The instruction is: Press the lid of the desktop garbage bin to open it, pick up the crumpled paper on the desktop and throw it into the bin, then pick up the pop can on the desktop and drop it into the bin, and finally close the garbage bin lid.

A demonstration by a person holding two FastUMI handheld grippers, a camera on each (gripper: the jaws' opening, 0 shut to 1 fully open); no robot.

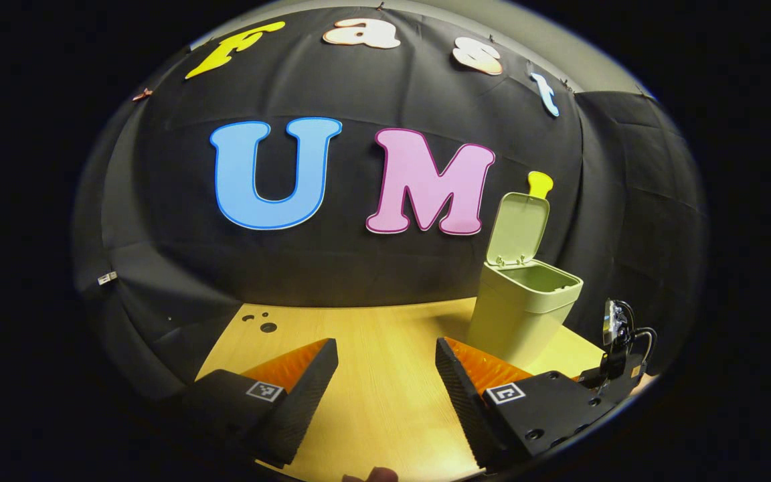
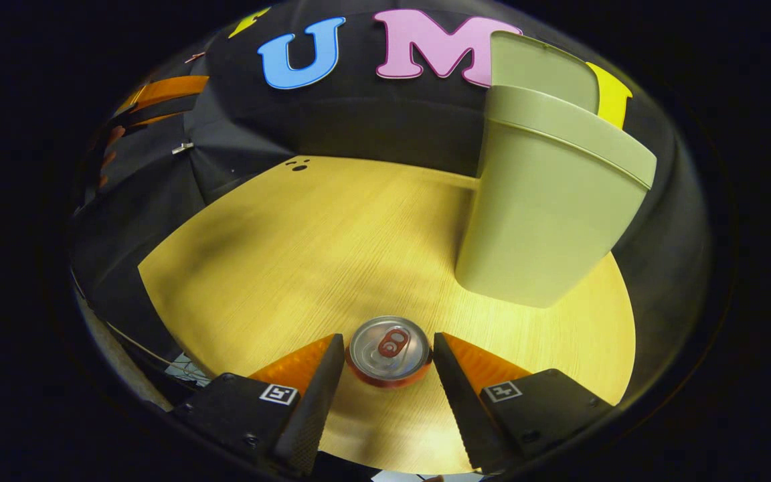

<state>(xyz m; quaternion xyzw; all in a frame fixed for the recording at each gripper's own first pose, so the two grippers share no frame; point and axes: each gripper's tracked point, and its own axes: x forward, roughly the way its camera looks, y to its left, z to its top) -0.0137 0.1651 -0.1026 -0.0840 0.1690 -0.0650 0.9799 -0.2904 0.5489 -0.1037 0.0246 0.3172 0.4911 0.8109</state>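
The pop can [image 2: 389,351] stands upright on the bench [image 2: 332,248], long axis vertical, right between the right claw [image 2: 389,355] fingers, which flank it without clearly pressing; the left claw [image 1: 385,368] gapes wide, empty; the bin [image 2: 546,214] stands just beyond, lid [image 1: 518,229] up; no readable writing on the can.

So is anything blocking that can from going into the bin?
Nothing visible: the red aluminium pop can sits between the right gripper fingers; bare wooden desktop leads to the pale green plastic bin, lid up.
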